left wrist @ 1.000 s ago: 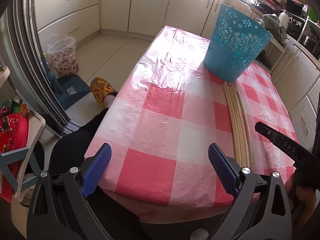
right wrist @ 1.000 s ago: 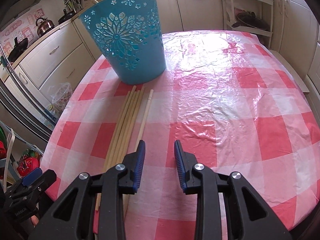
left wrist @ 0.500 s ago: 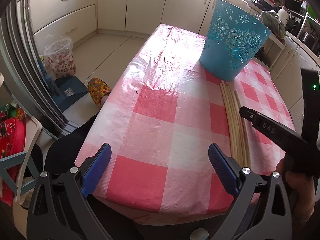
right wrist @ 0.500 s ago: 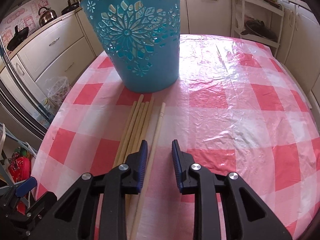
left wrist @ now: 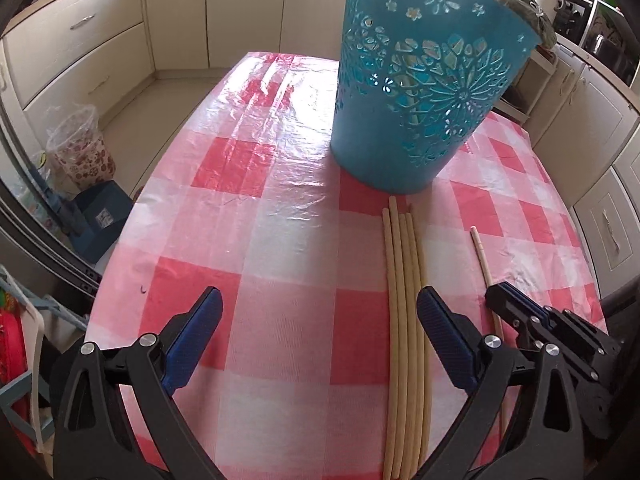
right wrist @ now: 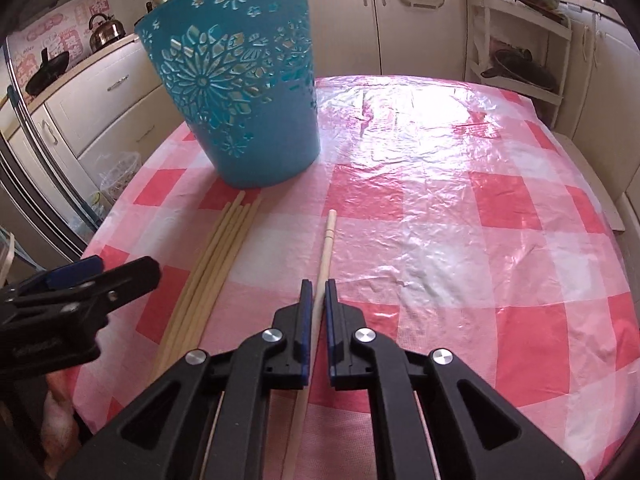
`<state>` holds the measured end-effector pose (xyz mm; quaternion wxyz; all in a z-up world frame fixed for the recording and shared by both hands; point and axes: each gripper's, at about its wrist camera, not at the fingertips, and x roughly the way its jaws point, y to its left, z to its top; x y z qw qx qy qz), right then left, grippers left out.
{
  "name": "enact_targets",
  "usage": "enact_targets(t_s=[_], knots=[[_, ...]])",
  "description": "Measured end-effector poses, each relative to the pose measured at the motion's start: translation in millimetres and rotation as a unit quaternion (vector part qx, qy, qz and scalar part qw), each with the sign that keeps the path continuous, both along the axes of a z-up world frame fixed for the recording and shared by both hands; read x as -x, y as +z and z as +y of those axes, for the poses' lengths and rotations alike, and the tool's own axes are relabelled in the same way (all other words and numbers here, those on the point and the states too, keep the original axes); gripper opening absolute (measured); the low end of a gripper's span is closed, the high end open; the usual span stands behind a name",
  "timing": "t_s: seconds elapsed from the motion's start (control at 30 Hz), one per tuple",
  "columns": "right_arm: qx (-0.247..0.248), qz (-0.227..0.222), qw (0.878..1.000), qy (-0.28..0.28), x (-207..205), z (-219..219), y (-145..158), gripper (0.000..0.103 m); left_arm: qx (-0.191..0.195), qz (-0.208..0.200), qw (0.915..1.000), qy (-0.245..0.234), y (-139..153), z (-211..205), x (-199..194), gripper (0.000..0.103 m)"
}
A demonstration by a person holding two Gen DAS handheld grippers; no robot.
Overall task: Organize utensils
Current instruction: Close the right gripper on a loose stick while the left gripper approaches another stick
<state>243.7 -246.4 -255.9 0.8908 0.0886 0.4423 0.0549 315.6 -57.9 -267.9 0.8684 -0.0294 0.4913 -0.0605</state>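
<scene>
The step in hand looks like the pick-up of one chopstick. In the right wrist view the right gripper (right wrist: pixel 315 296) has its fingers (right wrist: pixel 306 300) drawn narrow around the single chopstick (right wrist: pixel 326 248), which runs from the bottom centre of the frame up between them. Whether the pads press it fully I cannot tell, but it sits between them with almost no gap.

The left gripper (left wrist: pixel 316 320) has its fingers spread wide, holding nothing, low in the left wrist view above the checked worktop (left wrist: pixel 280 240). The bundle of chopsticks (left wrist: pixel 404 300) lies flat right of centre in that view, its far tips just short of the blue basket (left wrist: pixel 420 92), which stands upright in the upper middle.

The next move likely calls for lifting the single stick, tipping it upright and carrying it over the basket's rim, which is tall, so the stick must clear it.

Open cloth spreads across the right half of the right wrist view. The worktop's near edge runs close under both grippers.
</scene>
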Motion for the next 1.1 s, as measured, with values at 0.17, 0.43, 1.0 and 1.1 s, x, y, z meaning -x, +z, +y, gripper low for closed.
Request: enact_targets(t_s=[0.17,0.43,1.0,1.1], knots=[[-0.027,0.002,1.0,0.001,-3.3,-5.2,-0.7,0.007,-0.026,0.006,0.9996,0.002,-9.0,-8.2,-16.5,0.094],[-0.05,0.004,0.999,0.009,-2.9,-7.0,0.0,0.012,-0.063,0.001,0.998,-0.008,-12.3,-17.9,-26.1,0.094],[0.019,0.01,0.999,0.035,-23.8,11.4,1.7,0.008,-0.076,-0.02,0.995,-0.061,-7.2,-38.0,-29.5,0.03],[0.009,0.009,0.999,0.039,-23.5,7.9,0.6,0.007,-0.063,-0.013,0.9954,-0.071,-6.5,-37.6,-26.6,0.009]])
